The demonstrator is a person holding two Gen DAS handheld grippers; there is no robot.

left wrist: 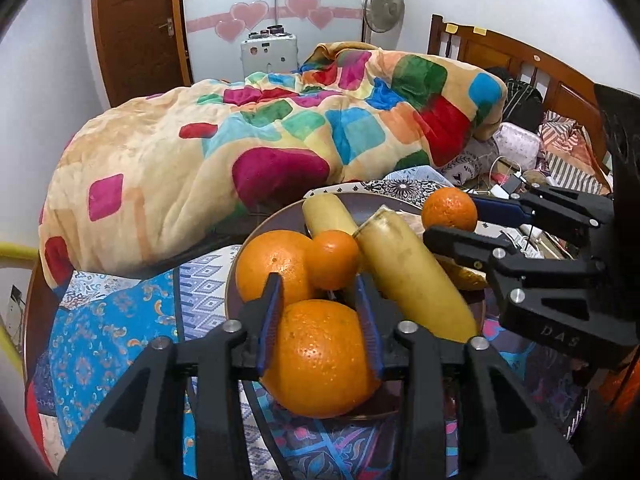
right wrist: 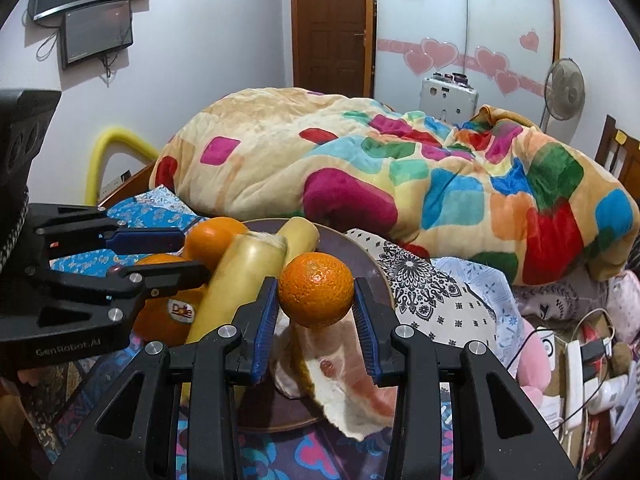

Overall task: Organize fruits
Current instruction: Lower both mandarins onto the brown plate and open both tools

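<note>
Plate (left wrist: 234, 280) on patterned bedspread (left wrist: 120, 320), bedroom

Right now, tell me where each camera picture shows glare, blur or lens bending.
Left wrist view: small glints on the large orange held in the left gripper; the banana looks slightly smeared; the door bows near the dark rounded corners. Right wrist view: the small orange between the right gripper's pads is sharp; the wall screens tilt and curve.

"Dole" sticker (right wrist: 181, 309) on the large orange (right wrist: 160, 312), near left on the plate. "GenRobot.AI" on the left gripper (right wrist: 192, 256) body. Right gripper (left wrist: 450, 222) body shows embossed "DAS", possibly cut off.
</note>
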